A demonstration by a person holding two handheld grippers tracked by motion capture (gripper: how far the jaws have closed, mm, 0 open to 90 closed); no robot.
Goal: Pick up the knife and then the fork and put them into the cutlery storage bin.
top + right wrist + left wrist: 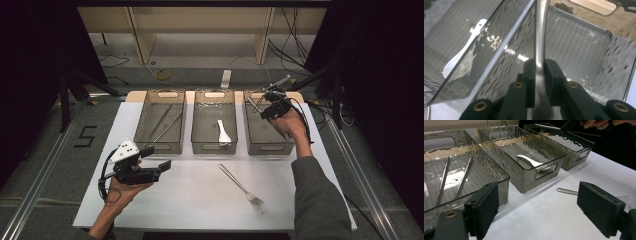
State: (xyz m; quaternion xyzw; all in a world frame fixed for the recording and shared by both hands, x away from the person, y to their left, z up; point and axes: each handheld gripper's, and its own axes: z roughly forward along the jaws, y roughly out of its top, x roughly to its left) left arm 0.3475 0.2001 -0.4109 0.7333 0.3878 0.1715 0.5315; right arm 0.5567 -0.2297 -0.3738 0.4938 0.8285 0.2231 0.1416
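My right gripper (539,65) is shut on the handle of a slim metal utensil (540,30); its working end is hidden, so I cannot tell its kind. In the high view this gripper (272,104) hangs over the far end of the right bin (270,148), with the utensil (280,83) sticking out above it. My left gripper (159,165) hovers low over the white mat at the front left, jaws wide apart and empty (539,202). A metal fork (240,184) lies on the mat in front of the bins, its handle (567,191) between the left jaws' line of sight.
Three clear grey bins stand in a row at the back. The left bin (160,148) holds two thin metal rods (444,177). The middle bin (214,148) holds a white spoon (223,132). Cables and table legs lie beyond the mat (200,210).
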